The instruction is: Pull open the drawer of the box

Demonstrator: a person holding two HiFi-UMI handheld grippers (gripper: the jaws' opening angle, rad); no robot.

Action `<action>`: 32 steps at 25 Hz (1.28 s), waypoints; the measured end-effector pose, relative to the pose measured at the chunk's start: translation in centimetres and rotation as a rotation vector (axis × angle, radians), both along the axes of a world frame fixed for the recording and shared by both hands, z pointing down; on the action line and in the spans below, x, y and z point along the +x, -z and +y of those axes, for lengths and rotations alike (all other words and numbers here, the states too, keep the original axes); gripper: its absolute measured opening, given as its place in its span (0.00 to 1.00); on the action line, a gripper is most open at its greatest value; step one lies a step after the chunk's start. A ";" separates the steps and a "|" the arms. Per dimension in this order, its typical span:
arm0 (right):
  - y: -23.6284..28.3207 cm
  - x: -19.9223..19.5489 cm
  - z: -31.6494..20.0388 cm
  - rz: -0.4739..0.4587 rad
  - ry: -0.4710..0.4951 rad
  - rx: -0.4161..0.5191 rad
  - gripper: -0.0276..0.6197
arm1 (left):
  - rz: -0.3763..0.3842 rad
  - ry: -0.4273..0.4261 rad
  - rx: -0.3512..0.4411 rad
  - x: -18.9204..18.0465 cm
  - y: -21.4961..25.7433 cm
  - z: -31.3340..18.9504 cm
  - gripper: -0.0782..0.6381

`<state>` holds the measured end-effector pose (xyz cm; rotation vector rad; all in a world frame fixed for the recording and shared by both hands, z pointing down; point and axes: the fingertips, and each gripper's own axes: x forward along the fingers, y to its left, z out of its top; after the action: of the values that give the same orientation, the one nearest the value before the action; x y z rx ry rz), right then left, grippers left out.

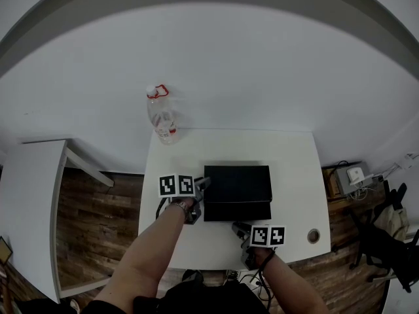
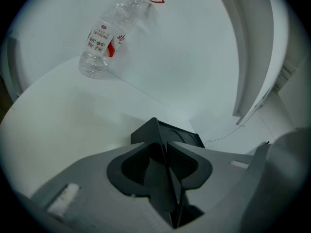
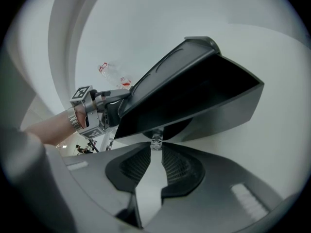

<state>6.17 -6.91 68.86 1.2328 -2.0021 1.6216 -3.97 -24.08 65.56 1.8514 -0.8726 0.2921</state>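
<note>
Right gripper [image 3: 156,148] pinching the small clear drawer knob [image 3: 156,140] on the black box [image 3: 194,91]. Left gripper [image 2: 166,144] pressed together, tips at the box's left corner. 1 bottle [image 2: 104,33] at the table [image 1: 288,175] far edge.

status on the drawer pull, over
Left hand-held gripper shut on box edge, bracing. Right hand-held gripper shut on drawer knob. Drawer not out yet. Bottle at far corner, nothing blocking.
</note>
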 end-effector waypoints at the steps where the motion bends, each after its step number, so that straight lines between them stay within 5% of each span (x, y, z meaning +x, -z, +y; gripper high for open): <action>1: 0.0 0.0 0.3 -0.002 0.000 0.000 0.16 | 0.000 0.000 0.001 0.0 0.0 0.0 0.28; 32: 0.1 -0.5 4.8 -0.048 -0.009 -0.014 0.15 | -0.019 0.016 0.004 0.0 -0.1 0.0 0.28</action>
<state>5.62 -2.07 68.73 1.2100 -2.0128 1.6821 -3.97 -24.04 65.69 1.8469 -0.9016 0.2986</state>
